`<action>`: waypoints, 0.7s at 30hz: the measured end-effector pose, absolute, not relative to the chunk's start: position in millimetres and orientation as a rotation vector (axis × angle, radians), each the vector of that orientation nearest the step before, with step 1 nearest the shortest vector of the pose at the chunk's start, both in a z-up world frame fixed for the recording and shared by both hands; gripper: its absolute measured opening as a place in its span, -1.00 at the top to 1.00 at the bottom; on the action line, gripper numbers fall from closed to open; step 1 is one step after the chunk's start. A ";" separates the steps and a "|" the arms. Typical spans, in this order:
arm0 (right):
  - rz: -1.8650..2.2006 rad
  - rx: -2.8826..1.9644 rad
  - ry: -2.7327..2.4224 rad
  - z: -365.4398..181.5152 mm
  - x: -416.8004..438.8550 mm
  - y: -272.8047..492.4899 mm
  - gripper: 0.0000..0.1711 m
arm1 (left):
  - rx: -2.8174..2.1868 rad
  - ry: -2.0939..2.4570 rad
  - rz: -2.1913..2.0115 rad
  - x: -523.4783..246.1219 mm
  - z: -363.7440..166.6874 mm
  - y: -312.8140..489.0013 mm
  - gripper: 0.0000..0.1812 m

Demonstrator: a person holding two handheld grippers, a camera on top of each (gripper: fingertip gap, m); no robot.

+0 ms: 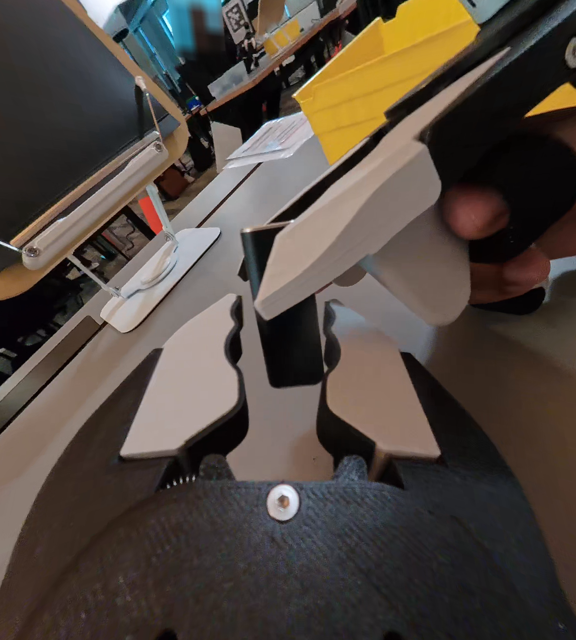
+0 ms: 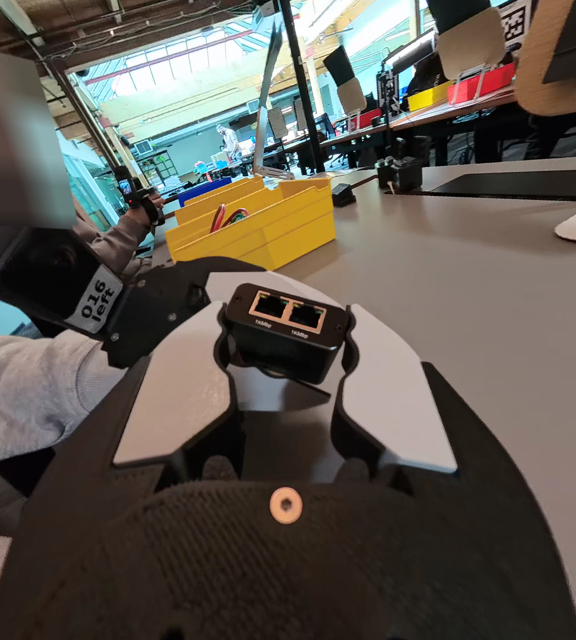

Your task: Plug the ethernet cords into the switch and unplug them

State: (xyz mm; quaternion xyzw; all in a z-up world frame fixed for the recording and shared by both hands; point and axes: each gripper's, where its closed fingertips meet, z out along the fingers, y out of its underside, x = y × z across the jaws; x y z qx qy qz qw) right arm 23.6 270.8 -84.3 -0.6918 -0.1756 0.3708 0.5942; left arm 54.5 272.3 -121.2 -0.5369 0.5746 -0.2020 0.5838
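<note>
A small black switch (image 2: 279,349) with two empty ports (image 2: 286,311) is held above the grey table. My right gripper (image 2: 286,318) is shut on its two sides, ports facing the camera. In the left wrist view the switch (image 1: 293,353) stands between the fingers of my left gripper (image 1: 281,311), which is closed on it from the other direction. The right gripper's white finger (image 1: 331,242) crosses over the switch's top there. One left finger (image 2: 241,280) shows behind the switch in the right wrist view. No cord is plugged in.
Yellow bins (image 2: 262,225) stand on the grey table (image 2: 452,277) behind the switch, with red cables (image 2: 225,216) in one; a bin also shows in the left wrist view (image 1: 366,86). A dark panel (image 1: 54,121) on a white stand base (image 1: 161,277) stands at left.
</note>
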 end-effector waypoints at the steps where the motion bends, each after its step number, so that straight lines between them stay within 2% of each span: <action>1: 0.839 -1.606 -0.438 -84.9 21.5 269.4 0.25 | -1.240 1.354 -0.472 55.0 -121.5 270.0 0.59; 4: 0.720 -1.601 -0.533 -88.1 18.2 267.7 0.25 | -1.215 1.364 -0.452 54.5 -119.8 267.4 0.69; 21: 0.684 -1.519 -0.525 -79.4 22.1 268.4 0.24 | -1.217 1.317 -0.347 47.9 -110.9 281.1 0.71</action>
